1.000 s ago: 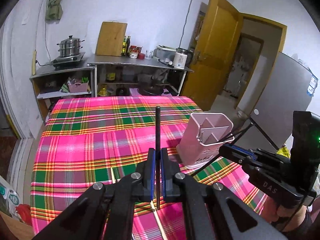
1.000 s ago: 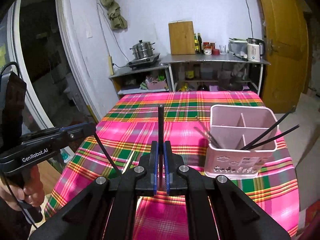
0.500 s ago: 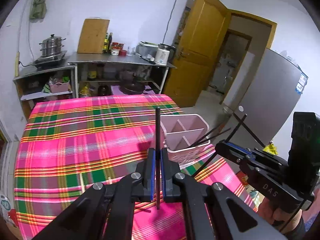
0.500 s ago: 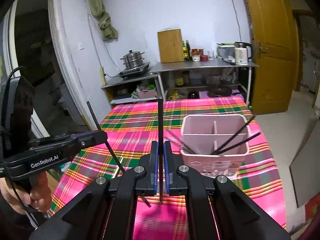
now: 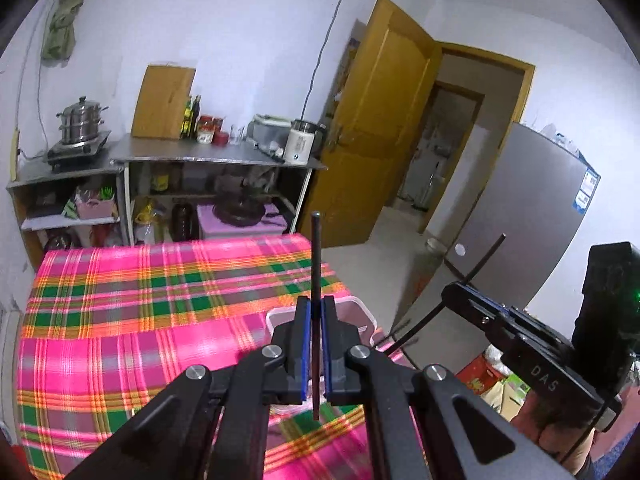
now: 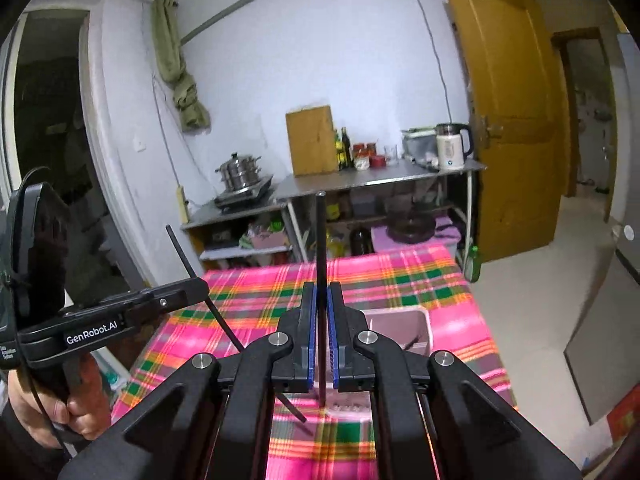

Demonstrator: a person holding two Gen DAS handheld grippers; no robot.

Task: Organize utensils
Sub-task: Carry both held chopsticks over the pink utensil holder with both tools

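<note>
- While each gripper is clamped tight on one black chopstick, the grip is narrow: the left gripper [image 5: 315,344] holds its chopstick [image 5: 315,264] upright between the blue pads, and the right gripper [image 6: 321,340] does likewise with its own chopstick [image 6: 320,240].
- Since both sticks are thin and smooth, either could pivot or slide in the pads if it knocks something, and then it would drop onto the desk [image 5: 140,300] or the floor.
- Because the pink holder [image 6: 400,322] sits near the desk's edge, mostly hidden behind the grippers, a hard poke on its rim could tip it or push it off.
- As the holder already has dark sticks leaning in it, an incoming tip may catch on them and jam.
- With both grippers close together over the same target, they could collide; lowering one at a time looks safer.
- If the dividers inside cannot be seen from above, a stick may land on one and bounce out.
</note>
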